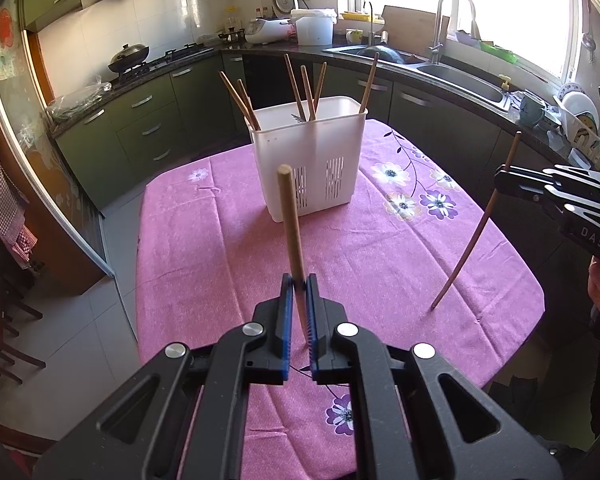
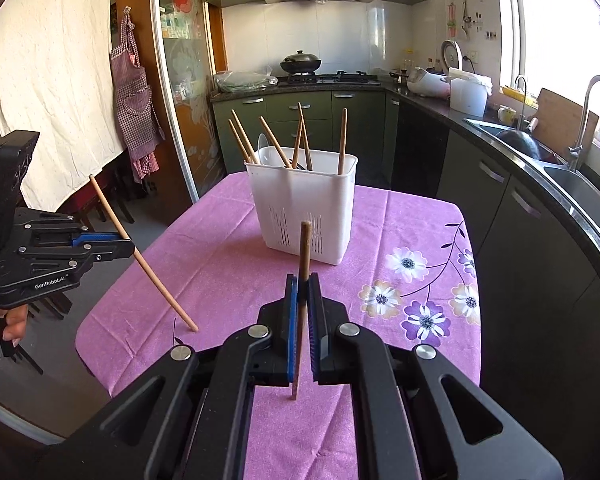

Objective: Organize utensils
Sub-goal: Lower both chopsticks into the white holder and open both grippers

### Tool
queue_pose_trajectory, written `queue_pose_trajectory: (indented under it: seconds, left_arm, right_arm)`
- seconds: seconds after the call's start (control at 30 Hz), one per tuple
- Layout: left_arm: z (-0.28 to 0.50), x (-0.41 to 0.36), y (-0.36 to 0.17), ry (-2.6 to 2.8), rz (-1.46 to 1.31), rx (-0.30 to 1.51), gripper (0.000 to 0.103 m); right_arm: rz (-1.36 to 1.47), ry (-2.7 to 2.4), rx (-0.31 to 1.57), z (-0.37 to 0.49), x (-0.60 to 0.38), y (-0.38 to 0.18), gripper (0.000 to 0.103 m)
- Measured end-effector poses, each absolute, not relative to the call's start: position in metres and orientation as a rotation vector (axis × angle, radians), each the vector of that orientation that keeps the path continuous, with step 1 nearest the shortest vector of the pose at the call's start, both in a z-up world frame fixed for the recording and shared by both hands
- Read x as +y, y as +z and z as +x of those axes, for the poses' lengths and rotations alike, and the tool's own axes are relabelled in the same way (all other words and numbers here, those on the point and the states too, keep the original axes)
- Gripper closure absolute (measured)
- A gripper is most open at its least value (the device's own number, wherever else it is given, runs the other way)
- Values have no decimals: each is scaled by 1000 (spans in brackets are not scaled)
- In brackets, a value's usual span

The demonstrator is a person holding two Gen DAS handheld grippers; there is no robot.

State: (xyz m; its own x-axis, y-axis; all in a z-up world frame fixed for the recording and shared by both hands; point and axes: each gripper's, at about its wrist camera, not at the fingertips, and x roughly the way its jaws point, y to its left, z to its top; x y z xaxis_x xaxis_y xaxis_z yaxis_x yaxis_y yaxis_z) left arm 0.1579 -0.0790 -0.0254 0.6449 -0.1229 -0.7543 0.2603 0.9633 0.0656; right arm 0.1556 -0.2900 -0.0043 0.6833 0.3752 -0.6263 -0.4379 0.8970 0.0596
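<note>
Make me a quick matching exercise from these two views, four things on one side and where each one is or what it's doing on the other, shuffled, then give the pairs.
Things:
1. left gripper
2. white utensil basket
3. wok
4. checked apron

Place or state:
A. hangs by the sliding door
B. stands on the pink flowered tablecloth, chopsticks inside
C. shut on a light chopstick
D. sits on the stove

Pairs: 1-C, 2-B, 3-D, 4-A

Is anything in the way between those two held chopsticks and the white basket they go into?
Nothing visible: only bare pink tablecloth lies between each held chopstick and the white utensil basket, whose open top already holds several chopsticks.
</note>
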Motion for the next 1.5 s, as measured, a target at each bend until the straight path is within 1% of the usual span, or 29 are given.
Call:
queue_pose_trajectory:
  seconds: [0.57,0.9,1.03,1.13,1.5]
  left_arm:
    - [158,-75,-21,-242,165,830,97]
    - [163,-73,-4,-252,164,810,97]
    - [168,-76,13,-271,161,796,97]
    - [173,-78,35,-289,155,769,97]
    - [206,-94,122,-313,156,595,97]
  right_arm:
    - [-85,489,676,157,-283,-2,97]
    - [-91,513,649,163,-275,17,97]
    - [-92,531,627,166,-271,35,97]
    - [-98,538,591,169,-267,56,97]
    - [-53,577,423,204,-257,156,97]
